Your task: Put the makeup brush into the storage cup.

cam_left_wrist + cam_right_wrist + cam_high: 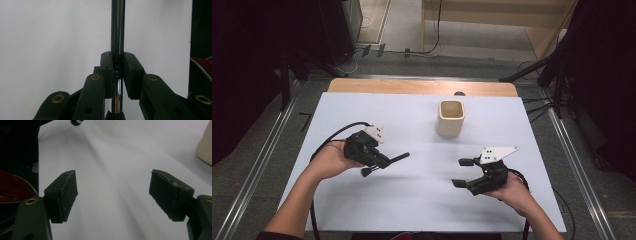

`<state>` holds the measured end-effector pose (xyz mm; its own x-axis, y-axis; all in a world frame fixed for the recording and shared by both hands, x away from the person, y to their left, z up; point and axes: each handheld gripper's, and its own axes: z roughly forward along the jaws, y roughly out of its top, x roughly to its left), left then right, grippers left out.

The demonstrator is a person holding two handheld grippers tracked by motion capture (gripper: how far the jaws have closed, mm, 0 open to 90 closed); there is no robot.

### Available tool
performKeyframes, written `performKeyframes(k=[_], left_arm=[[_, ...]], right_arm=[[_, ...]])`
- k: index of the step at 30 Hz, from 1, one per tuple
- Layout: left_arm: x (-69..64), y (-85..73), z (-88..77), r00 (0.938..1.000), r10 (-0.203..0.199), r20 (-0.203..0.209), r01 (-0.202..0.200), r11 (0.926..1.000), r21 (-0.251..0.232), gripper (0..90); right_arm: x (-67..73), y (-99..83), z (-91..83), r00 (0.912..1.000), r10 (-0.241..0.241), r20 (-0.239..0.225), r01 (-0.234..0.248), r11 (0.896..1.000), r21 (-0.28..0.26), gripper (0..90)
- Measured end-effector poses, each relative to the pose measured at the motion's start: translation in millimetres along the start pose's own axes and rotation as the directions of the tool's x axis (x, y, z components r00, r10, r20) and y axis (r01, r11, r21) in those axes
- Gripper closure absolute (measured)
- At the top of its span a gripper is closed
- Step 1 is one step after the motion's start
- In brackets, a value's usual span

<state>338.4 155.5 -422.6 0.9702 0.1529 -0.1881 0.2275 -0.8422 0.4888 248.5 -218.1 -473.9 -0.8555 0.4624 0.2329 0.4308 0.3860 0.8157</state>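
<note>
Left tongs (384,159): jaws closed on a thin dark brush (117,37), clamped at its shiny metal ferrule. Handle runs forward past the jaw tips; bristle end sticks out behind and below them, near the hand. Brush held clear above the white table (412,210).

Right tongs (460,172): jaws wide apart, nothing between them, low over the table, well apart from the left pair.

Cream square cup (450,118) stands upright beyond both tongs, nearer the right pair, mouth open upward.

Risk (judgement): the grip sits on smooth round metal, so the brush could rotate or slide if tilted toward the cup; a handle strike on the rim could tip the cup.

Left gripper view shows the exact clamp point; the high view shows bristles and cup. Right gripper view catches the cup's edge at far right
</note>
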Motion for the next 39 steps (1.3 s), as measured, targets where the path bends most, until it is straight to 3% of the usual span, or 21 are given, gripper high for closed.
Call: performKeyframes(k=[9,13,19,28,39], left_arm=[[-11.4,10.1,7.5,0.9993,0.03,0.024,-0.031,0.999,0.031,79.3],[-16.3,14.7,8.7,0.9972,0.068,0.029,-0.069,0.9971,0.031,79.2],[-23.1,22.3,13.3,0.9959,0.084,0.034,-0.086,0.9945,0.06,79.2],[-32.7,33.1,21.8,0.9942,0.101,0.036,-0.105,0.9885,0.109,79.2],[-44.9,45.2,31.4,0.9837,0.178,0.025,-0.179,0.9664,0.184,79.1]], right_arm=[[2.0,8.2,5.0,0.9996,-0.029,-0.002,0.029,0.999,0.022,22.5],[2.7,12.3,9.5,0.9993,-0.036,-0.013,0.036,0.999,0.033,21.5],[6.0,17.7,17.8,0.9974,-0.056,-0.046,0.059,0.996,0.064,21.5],[8.1,20.8,25.1,0.9951,-0.08,-0.059,0.085,0.993,0.085,21.5],[13.8,23.7,36.6,0.9913,-0.104,-0.081,0.113,0.986,0.122,21.9]])
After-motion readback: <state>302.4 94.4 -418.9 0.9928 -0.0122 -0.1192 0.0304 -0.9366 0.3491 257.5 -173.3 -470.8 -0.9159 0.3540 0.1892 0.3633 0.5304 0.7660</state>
